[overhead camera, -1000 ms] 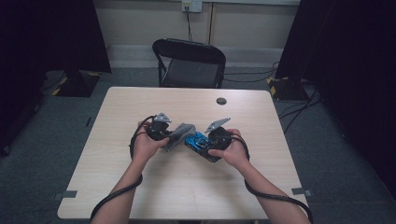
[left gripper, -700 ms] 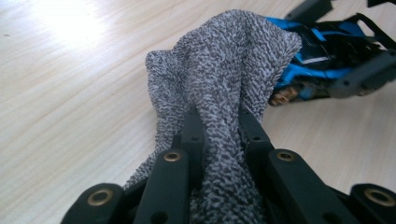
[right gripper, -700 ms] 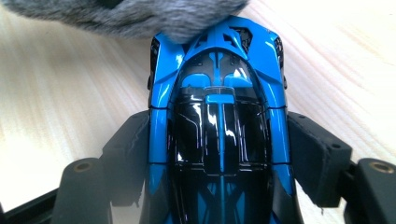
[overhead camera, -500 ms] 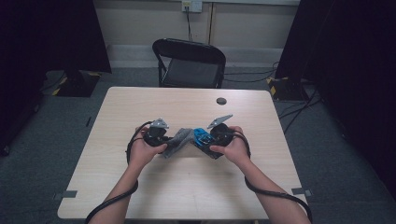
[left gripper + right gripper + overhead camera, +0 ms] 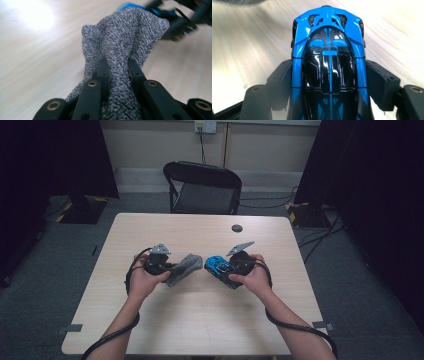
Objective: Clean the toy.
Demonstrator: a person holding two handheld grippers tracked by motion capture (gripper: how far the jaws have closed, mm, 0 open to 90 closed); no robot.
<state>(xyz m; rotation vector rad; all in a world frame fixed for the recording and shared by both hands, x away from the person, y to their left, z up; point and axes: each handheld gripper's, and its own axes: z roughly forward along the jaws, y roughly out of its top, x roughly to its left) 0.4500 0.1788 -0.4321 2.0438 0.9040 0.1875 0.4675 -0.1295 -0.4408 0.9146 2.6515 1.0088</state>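
Item 1. Grey looped-terry cloth (image 5: 120, 40), bunched. We hold it in the left gripper (image 5: 170, 268), whose fingers (image 5: 103, 71) are pinched hard on a gathered fold; the free end fans out beyond the fingertips toward the car.

Item 2. Glossy blue and black toy sports car (image 5: 329, 62), hard plastic or metal, smooth shell. We carry it in the right gripper (image 5: 226, 268), fingers (image 5: 382, 80) clamped wide on its two flanks about mid-body, one end of the car pointing straight out past the fingertips. In the high view it sits just beside the cloth, apart from it by a small gap, both just over the pale wood-grain counter (image 5: 200, 320).

Item 3. Small dark round object (image 5: 237, 228), on the counter well beyond both sets of fingers; not in use.

Handling note, our judgement: the step in hand looks like wiping the car with the cloth.
- We should keep the right fingers steady and level, since the shell is slick and could slip if twisted.
- We should bring the loose fan of cloth, not the pinched root, onto the bodywork, so the black left fingers never scrape the paint.
- Light strokes along the car, away from the right fingers, should suit best.
- The cloth grip is narrow; a long drag may pull the fold free.
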